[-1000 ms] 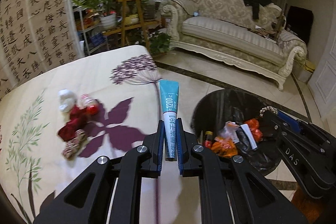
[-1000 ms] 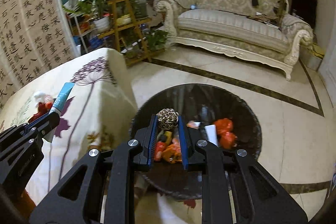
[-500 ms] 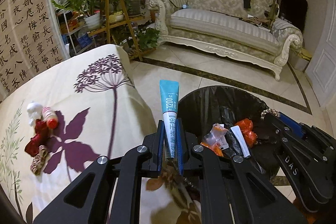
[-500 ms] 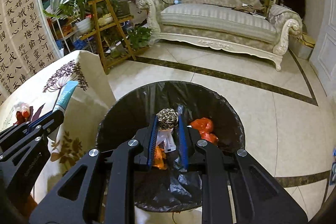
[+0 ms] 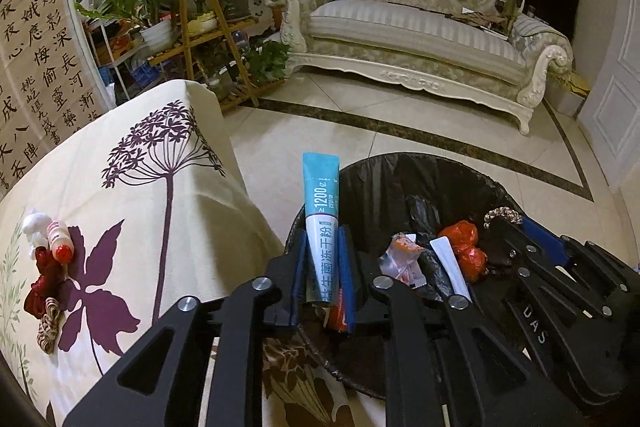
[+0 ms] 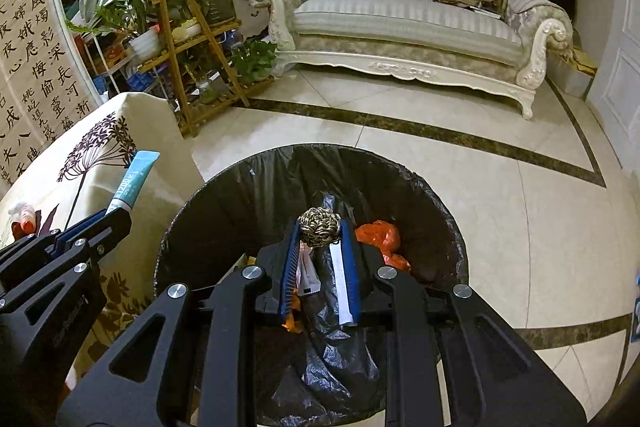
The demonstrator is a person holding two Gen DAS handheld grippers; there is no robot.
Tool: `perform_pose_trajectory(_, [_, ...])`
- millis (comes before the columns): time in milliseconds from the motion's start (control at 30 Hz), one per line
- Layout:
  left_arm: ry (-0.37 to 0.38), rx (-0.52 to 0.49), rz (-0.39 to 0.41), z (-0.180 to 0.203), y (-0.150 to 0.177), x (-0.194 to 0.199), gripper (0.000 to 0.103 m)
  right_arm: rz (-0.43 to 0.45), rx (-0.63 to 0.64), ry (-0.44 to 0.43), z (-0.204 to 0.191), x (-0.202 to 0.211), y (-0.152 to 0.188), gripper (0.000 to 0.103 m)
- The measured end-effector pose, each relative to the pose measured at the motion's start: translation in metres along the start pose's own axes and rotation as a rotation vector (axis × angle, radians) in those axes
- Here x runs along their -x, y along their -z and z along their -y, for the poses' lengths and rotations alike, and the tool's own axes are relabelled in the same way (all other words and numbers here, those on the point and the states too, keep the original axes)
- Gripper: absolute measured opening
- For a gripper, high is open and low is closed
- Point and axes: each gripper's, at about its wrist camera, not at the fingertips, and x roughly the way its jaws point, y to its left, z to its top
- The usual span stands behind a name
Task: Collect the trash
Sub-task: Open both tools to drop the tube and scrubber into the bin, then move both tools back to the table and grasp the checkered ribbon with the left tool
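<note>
Two items are ready to drop, and the big target comes first: the trash bin (image 6: 248, 187), lined with a black bag and already holding orange wrappers (image 6: 378, 235) and a white strip (image 5: 450, 265), stands on the floor just beside the table (image 5: 80, 187) with its flowered cloth. The right gripper (image 6: 319, 259) sits squarely over the bin's opening, its fingers narrow and pinching a small ball of woven rope (image 6: 319, 226) at the tips; letting go there should land it cleanly. The left gripper (image 5: 323, 275) is clamped on a teal tube (image 5: 322, 223), which stands upright between the fingers. It looks to hang just over the bin's near rim, though the fisheye view makes that hard to judge. Carrying it further over the middle before opening would be safer, since a long tube may catch the rim and tip out. More scraps (image 5: 46, 263) remain on the table: something white, something red and a small cord, lying together.
</note>
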Motion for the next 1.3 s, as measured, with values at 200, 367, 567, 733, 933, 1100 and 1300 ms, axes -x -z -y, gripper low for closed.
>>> perform_pose_trajectory(200, [-0.001,0.003,0.004,0.0,0.001,0.001,0.047,0.0,-0.015,0.005,0.002,0.001,0.0,0.033])
perform_pose_trajectory(367, [0.004,0.006,0.01,0.0,0.0,0.002,0.056,0.003,-0.023,0.012,0.004,0.003,0.002,0.039])
perform_pose_trajectory(567, [-0.007,0.021,0.031,-0.009,0.001,0.014,0.07,0.01,-0.023,0.006,0.0,0.01,0.003,0.045])
perform_pose_trajectory(733, [-0.037,0.044,0.037,-0.03,0.011,0.027,0.071,0.015,-0.012,-0.022,-0.012,0.016,0.003,0.046])
perform_pose_trajectory(933, [-0.103,0.117,0.039,-0.074,0.028,0.044,0.071,0.009,0.029,-0.079,-0.042,0.022,0.006,0.046])
perform_pose_trajectory(1100, [-0.183,0.182,0.04,-0.116,0.045,0.057,0.071,0.004,0.077,-0.132,-0.074,0.026,0.01,0.046])
perform_pose_trajectory(1300, [-0.255,0.251,0.019,-0.159,0.065,0.065,0.071,-0.01,0.132,-0.197,-0.113,0.031,0.015,0.046])
